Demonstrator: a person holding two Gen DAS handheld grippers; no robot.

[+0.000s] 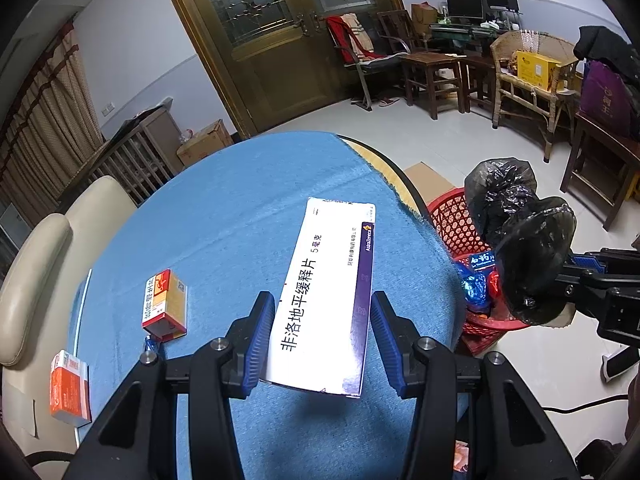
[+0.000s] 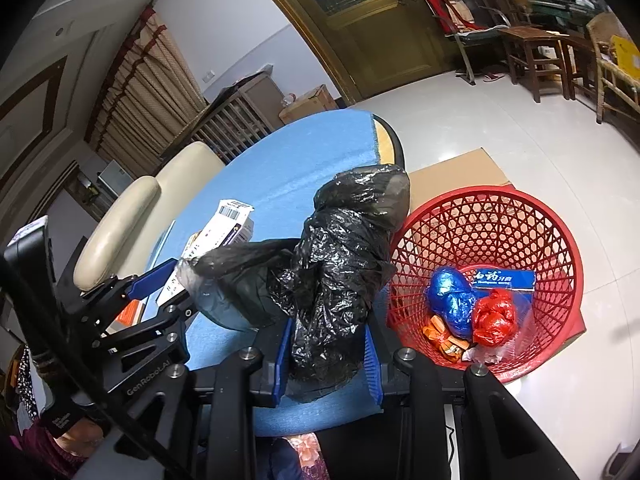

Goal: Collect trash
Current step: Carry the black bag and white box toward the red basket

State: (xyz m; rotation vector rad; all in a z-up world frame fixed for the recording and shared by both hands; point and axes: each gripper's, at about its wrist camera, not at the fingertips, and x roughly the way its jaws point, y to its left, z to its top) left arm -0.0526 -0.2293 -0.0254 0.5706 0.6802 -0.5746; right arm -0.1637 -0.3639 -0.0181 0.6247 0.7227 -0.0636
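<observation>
the left tongs (image 1: 322, 334) clamp a white medicine box (image 1: 326, 292); the right tongs (image 2: 326, 364) clamp a black bag (image 2: 340, 280). the red basket (image 2: 520, 208) right of them holds some trash; two orange boxes (image 1: 164, 306) wait left on the counter (image 1: 224, 208).

On the white and purple medicine box (image 1: 324, 300) between my left claw's fingers I read the big black characters "非洛地平缓释片", then the smaller "5 毫克", and on its purple edge the brand "AstraZeneca". The blue box (image 2: 505, 279) inside the red basket (image 2: 560, 240) carries the white characters "白药"; the smaller line under them I cannot read. On the black body of my left gripper (image 2: 160, 276) stands "GenRoboLAI". The print on the orange boxes (image 1: 165, 305) is too blurred for me.
</observation>
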